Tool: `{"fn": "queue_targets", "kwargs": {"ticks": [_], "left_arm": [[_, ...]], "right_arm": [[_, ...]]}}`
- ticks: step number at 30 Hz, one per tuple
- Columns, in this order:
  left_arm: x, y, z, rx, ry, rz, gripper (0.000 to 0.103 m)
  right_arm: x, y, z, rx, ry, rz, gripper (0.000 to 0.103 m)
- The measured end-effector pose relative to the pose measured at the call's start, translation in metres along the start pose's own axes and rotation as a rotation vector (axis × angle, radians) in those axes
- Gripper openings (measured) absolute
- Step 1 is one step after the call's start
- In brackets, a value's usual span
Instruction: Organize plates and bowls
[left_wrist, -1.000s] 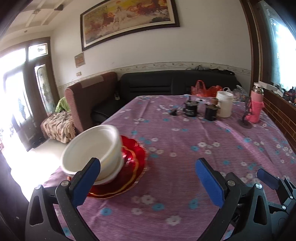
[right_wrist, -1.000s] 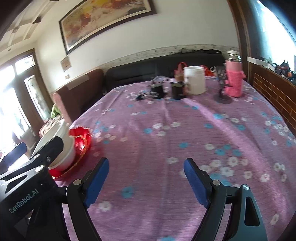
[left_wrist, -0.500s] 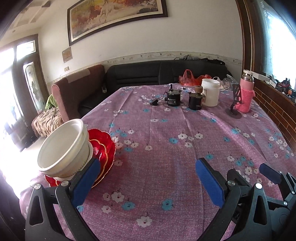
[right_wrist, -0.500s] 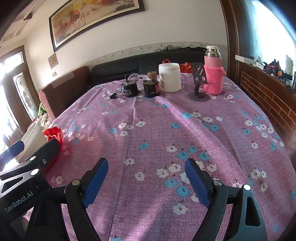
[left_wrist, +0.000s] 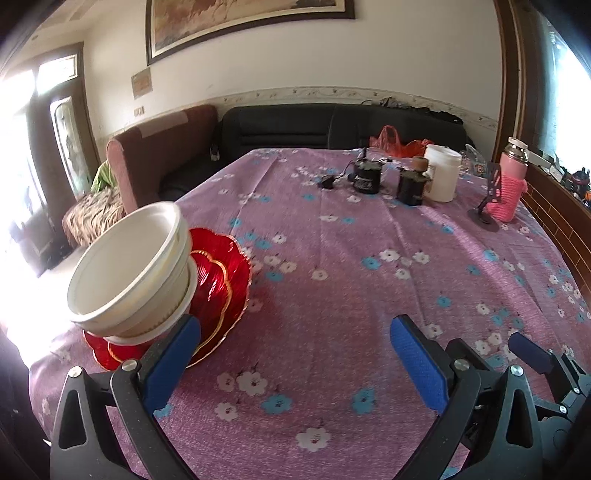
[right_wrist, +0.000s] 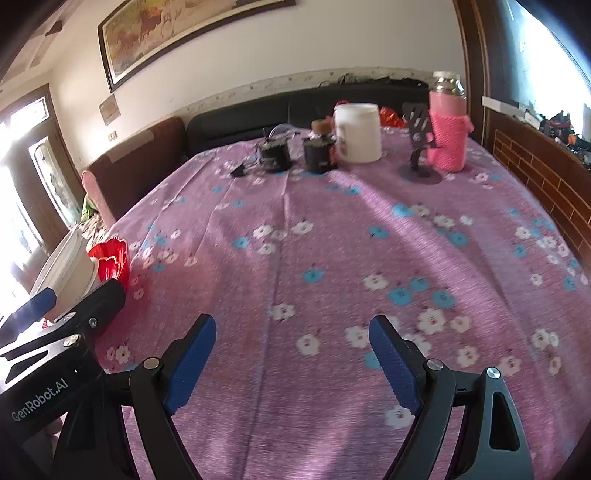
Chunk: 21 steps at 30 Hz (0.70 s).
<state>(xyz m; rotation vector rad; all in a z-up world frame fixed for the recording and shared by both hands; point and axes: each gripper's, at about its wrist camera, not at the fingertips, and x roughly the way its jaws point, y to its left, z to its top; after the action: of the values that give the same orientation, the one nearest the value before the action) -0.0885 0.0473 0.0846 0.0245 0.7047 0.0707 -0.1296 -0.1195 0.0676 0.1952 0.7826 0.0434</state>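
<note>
Your left tongs (left_wrist: 295, 354) sat low over the worktop (left_wrist: 332, 258), blue pads spread wide, nothing between them. They pointed down the purple flowered cloth toward the far end. The left pad (left_wrist: 171, 363) was just in front of the stack at the near left corner; touching or not, couldn't tell.

Your right tongs (right_wrist: 291, 358) were level w/ the left ones, also spread wide and empty, over bare cloth at the near edge. In the right wrist view the left tongs' black body crossed the lower left corner.

The bowls (left_wrist: 129, 273) were white, nested, tilted toward the left, and sat on the red plates (left_wrist: 218, 291) w/ gold scalloped rims. How many bowls or plates, hard to count.

Hidden/unclear: the stack's near base was covered by your left pad. In the right wrist view the bowls (right_wrist: 62, 269) were cut by the tongs' body and washed out by door glare; only a bit of plates (right_wrist: 110, 258) showed. Both views were soft w/ blur. At the far end stood a white tub (left_wrist: 441, 173), two dark jars (left_wrist: 410, 186) and a pink flask (left_wrist: 508, 184); labels unreadable.
</note>
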Motion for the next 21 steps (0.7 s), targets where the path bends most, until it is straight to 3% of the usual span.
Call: {"fn": "queue_targets", "kwargs": {"ticks": [10,21], "left_arm": [[-0.011,0.033,-0.002,-0.054,-0.013,-0.027,0.102],[-0.023,0.064,0.000,-0.100,-0.054,0.011,0.103]], "right_arm": [[-0.002,0.040,-0.001,-0.059,-0.002,0.032,0.088],[0.005,0.083,-0.006,-0.120,0.023,0.063,0.088]]}}
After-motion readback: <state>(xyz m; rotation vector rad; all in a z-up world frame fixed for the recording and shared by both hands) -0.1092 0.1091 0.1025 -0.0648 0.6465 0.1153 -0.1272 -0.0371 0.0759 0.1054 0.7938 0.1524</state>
